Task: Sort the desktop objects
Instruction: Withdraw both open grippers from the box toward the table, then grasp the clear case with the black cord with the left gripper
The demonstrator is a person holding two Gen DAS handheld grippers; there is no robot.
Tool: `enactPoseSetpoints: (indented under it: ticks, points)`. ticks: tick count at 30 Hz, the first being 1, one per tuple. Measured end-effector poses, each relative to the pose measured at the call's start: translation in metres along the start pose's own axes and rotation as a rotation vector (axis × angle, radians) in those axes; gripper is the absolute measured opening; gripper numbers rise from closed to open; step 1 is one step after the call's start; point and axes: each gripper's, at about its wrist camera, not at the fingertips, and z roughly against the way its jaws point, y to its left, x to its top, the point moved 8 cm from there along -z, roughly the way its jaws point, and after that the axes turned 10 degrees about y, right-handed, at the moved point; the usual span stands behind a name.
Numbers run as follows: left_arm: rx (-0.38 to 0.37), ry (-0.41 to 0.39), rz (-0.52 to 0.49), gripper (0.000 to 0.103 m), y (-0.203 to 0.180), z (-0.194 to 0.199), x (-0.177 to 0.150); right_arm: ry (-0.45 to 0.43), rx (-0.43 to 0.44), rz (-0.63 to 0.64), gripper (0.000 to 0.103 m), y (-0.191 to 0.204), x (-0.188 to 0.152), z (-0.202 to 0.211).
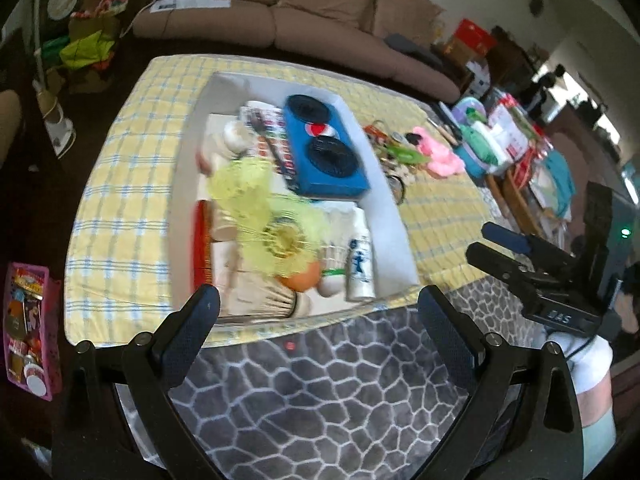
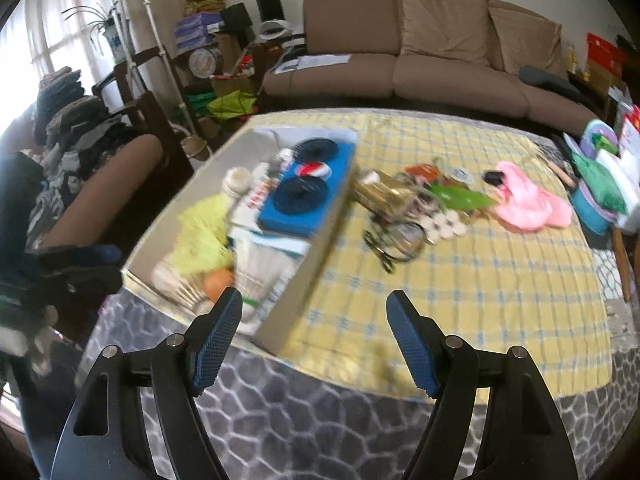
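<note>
A: Your left gripper (image 1: 318,312) hangs over the near edge of the table, fingers spread wide with nothing between them.

B: Same story on your right gripper (image 2: 316,316): blue-padded fingers (image 2: 218,340) well apart, empty, hovering at the table's near edge.

A: Ahead of you sits the white box (image 1: 394,216) on the yellow checked cloth (image 1: 120,184). It's crowded. A blue speaker (image 1: 324,152) with two round black grilles lies at the far end, a sheet of coloured squares just beside it.

B: From your right view, that box (image 2: 316,256) is on the left half of the table. Near its front you've got yellow-green mesh (image 2: 204,232), white shuttlecocks (image 2: 256,272) and an orange ball (image 2: 218,282).

A: In your left view a small white bottle with blue print (image 1: 360,264) stands by the box's right wall.

B: Outside the box, to its right on the cloth (image 2: 500,280), there's a loose cluster: a gold item (image 2: 380,192), a green piece (image 2: 460,198), small white round pieces (image 2: 444,224), and dark loops I can't make out through the blur.

A: And a pink plush thing (image 2: 528,200) lies beyond that cluster, towards the table's right side.

B: Brown sofa (image 2: 440,56) behind the table. Grey cobble-pattern cover (image 1: 320,392) under the cloth, right below your fingers.
</note>
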Motion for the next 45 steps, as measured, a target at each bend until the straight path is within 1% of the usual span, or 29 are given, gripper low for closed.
enactPoseSetpoints:
  ticks: [5,8,12,15,18,22,24,25,28,31,33,36,41,42,43,45]
  points:
    - [-0.002,0.0,-0.072,0.1,-0.035,-0.016,-0.002,-0.011,-0.004,-0.102,0.077,-0.051,-0.02,0.003]
    - [-0.006,0.012,-0.116,0.102,-0.058,-0.028,0.005,-0.025,-0.012,-0.16,0.077,-0.079,-0.025,0.005]
    - [0.0,0.013,-0.175,0.102,-0.09,-0.043,0.02,-0.054,-0.018,-0.203,0.078,-0.106,-0.026,0.008]
    - [0.035,0.043,-0.241,0.102,-0.116,-0.063,0.03,-0.075,0.005,-0.218,0.078,-0.124,-0.024,0.007]
    - [0.077,0.075,-0.314,0.102,-0.143,-0.086,0.046,-0.102,-0.005,-0.235,0.078,-0.15,-0.028,0.009]
    - [0.116,0.12,-0.387,0.101,-0.17,-0.12,0.071,-0.127,0.035,-0.312,0.078,-0.176,-0.035,0.008]
    - [0.158,0.141,-0.424,0.098,-0.175,-0.136,0.085,-0.117,0.056,-0.355,0.078,-0.187,-0.038,0.005]
    - [0.177,0.154,-0.445,0.097,-0.178,-0.143,0.09,-0.119,0.059,-0.352,0.078,-0.19,-0.039,0.005]
    - [0.228,0.204,-0.506,0.092,-0.182,-0.167,0.108,-0.118,0.03,-0.337,0.078,-0.196,-0.037,0.005]
    - [0.313,0.267,-0.559,0.084,-0.177,-0.193,0.115,-0.113,0.047,-0.35,0.078,-0.199,-0.036,0.003]
    - [0.365,0.324,-0.567,0.076,-0.17,-0.211,0.118,-0.108,0.051,-0.346,0.078,-0.198,-0.037,0.0]
    - [0.412,0.375,-0.562,0.075,-0.161,-0.23,0.124,-0.094,0.062,-0.339,0.078,-0.193,-0.037,-0.004]
    - [0.442,0.527,-0.568,0.075,-0.151,-0.257,0.118,-0.074,0.071,-0.323,0.078,-0.186,-0.04,-0.009]
    - [0.452,0.539,-0.576,0.078,-0.15,-0.26,0.117,-0.072,0.073,-0.324,0.078,-0.185,-0.039,-0.01]
    - [0.447,0.534,-0.572,0.078,-0.15,-0.26,0.119,-0.071,0.076,-0.325,0.078,-0.185,-0.039,-0.01]
    - [0.41,0.537,-0.53,0.076,-0.148,-0.261,0.122,-0.067,0.081,-0.32,0.078,-0.182,-0.039,-0.011]
